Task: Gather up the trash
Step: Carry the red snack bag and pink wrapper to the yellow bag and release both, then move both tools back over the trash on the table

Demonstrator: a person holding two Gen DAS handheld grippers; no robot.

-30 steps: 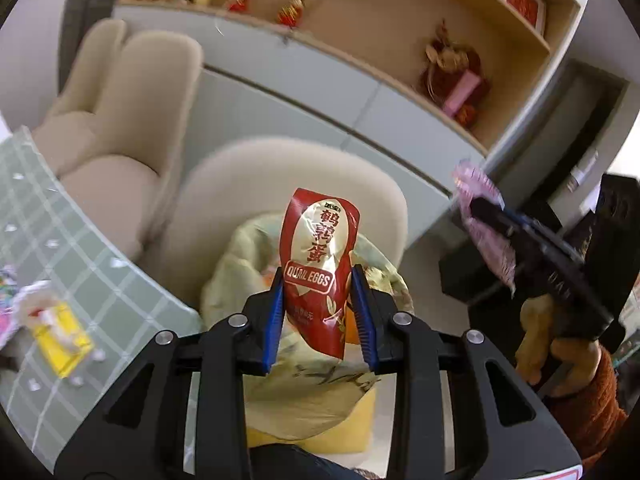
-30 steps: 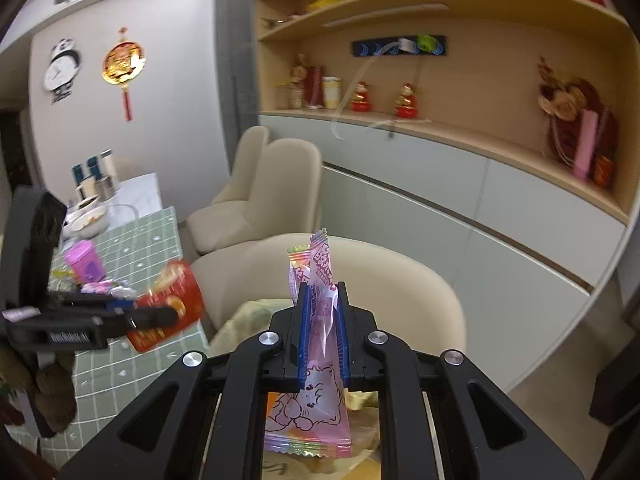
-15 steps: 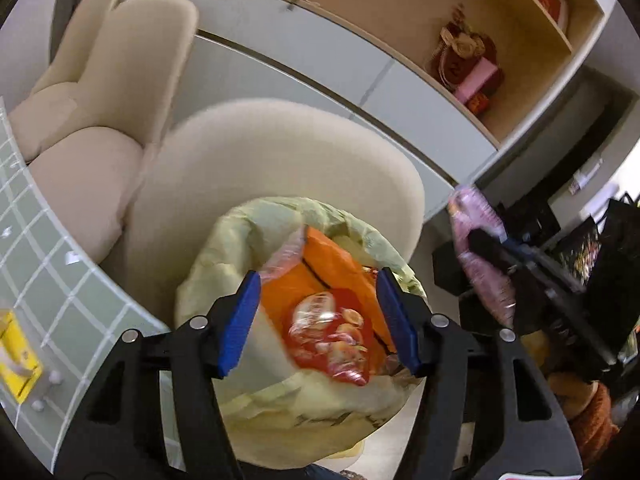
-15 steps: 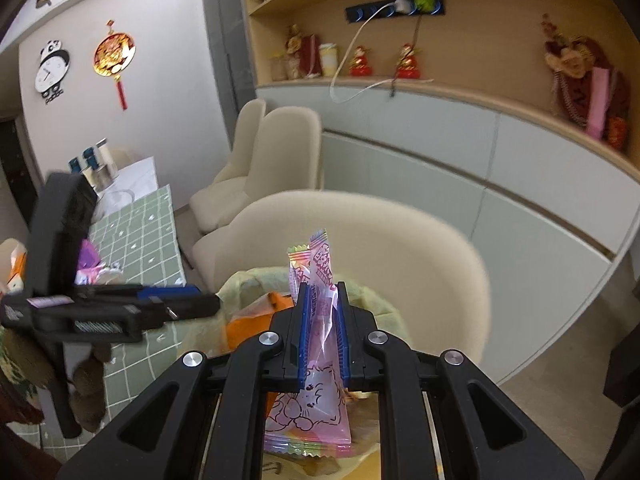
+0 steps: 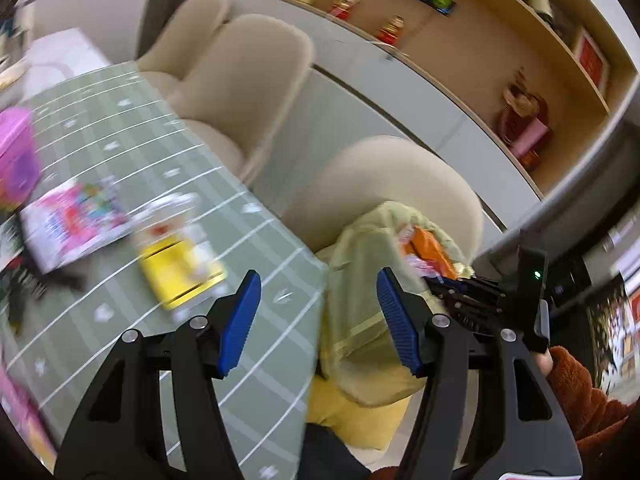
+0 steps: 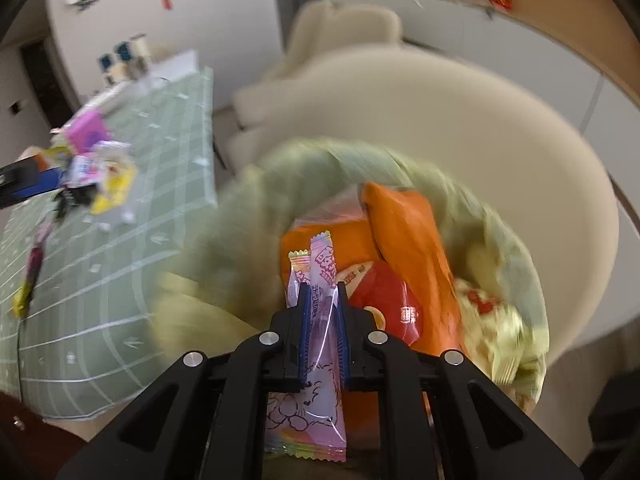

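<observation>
My left gripper [image 5: 316, 280] is open and holds nothing; it hangs over the table corner beside the green-lined trash bag [image 5: 368, 248]. My right gripper [image 6: 322, 288] is shut on a pink sweet wrapper [image 6: 320, 264] just above the bag's mouth [image 6: 304, 160]. In the bag lie a red quail-egg packet [image 6: 384, 300] and an orange packet [image 6: 404, 232]. On the table lie a yellow packet [image 5: 180, 268] and a pink-and-white packet [image 5: 76, 216], left of my left gripper. The left wrist view shows the right gripper [image 5: 460, 292] at the bag's right.
The table has a green checked cloth [image 5: 120, 128] with a pink tub [image 5: 16, 152] at its left edge. A beige chair [image 5: 400, 176] stands behind the bag and another [image 5: 240, 80] farther back. Cabinets and shelves [image 5: 440, 92] line the wall.
The left gripper opened and the red quail-egg packet dropped into the bag; that gripper then swung left toward the table. The right gripper came down over the bag with the pink wrapper.
</observation>
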